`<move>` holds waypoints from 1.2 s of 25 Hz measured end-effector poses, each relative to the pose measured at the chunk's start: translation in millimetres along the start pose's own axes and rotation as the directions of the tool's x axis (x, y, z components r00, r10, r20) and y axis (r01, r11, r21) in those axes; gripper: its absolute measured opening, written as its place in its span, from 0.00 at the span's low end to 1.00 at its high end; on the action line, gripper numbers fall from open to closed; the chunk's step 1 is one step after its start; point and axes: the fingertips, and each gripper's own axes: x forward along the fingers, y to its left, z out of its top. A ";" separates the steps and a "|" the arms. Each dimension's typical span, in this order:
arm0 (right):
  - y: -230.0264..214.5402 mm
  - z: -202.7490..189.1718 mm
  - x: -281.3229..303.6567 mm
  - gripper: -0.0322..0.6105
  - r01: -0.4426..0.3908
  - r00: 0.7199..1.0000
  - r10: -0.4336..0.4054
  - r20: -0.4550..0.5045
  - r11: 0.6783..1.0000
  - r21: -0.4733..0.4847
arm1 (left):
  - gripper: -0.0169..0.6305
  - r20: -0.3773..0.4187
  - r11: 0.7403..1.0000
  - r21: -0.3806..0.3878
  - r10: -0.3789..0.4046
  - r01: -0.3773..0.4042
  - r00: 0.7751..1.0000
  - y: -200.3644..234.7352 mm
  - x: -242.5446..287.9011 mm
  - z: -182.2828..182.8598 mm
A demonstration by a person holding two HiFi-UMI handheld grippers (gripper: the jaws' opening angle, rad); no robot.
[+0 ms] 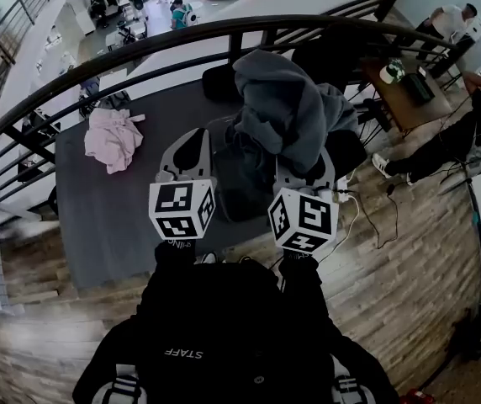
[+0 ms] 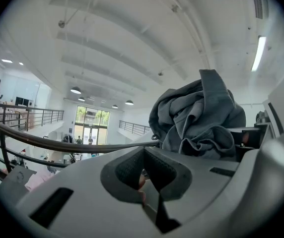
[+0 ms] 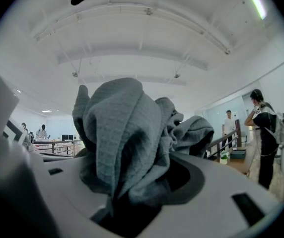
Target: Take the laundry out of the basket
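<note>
A bunched grey garment [image 1: 287, 112] hangs above the dark laundry basket [image 1: 239, 179], which stands on the grey table [image 1: 106, 217]. My right gripper [image 1: 308, 165] is shut on this garment; in the right gripper view the cloth [image 3: 127, 133] fills the space between the jaws and spills over them. My left gripper [image 1: 197, 135] hovers just left of the basket, shut with nothing in it. In the left gripper view its jaws [image 2: 146, 152] meet at the tips, and the grey garment [image 2: 196, 115] is up to the right. A pink garment [image 1: 113, 138] lies crumpled on the table's far left.
A black curved railing [image 1: 140, 45] runs behind the table. Cables [image 1: 375, 217] trail over the wooden floor to the right. People [image 1: 451, 19] sit and stand at a desk at the far right. Steps [image 1: 22, 268] descend at the left.
</note>
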 end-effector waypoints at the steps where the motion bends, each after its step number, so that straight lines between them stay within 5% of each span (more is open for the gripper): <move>1: -0.7 3.5 -0.5 0.42 0.001 1.000 -0.001 0.009 1.000 -0.001 | 0.03 0.009 1.000 0.004 -0.002 0.002 1.000 -1.0 0.9 3.5; 16: -10.7 37.6 1.4 0.43 0.025 0.995 -0.023 0.100 1.000 -0.013 | 0.03 0.093 0.997 0.062 -0.051 0.045 0.994 -19.2 13.4 40.8; 30: -14.2 38.2 0.3 0.43 0.031 0.993 -0.030 0.118 0.999 -0.008 | 0.03 0.093 0.997 0.064 -0.050 0.044 0.994 -21.7 19.9 38.4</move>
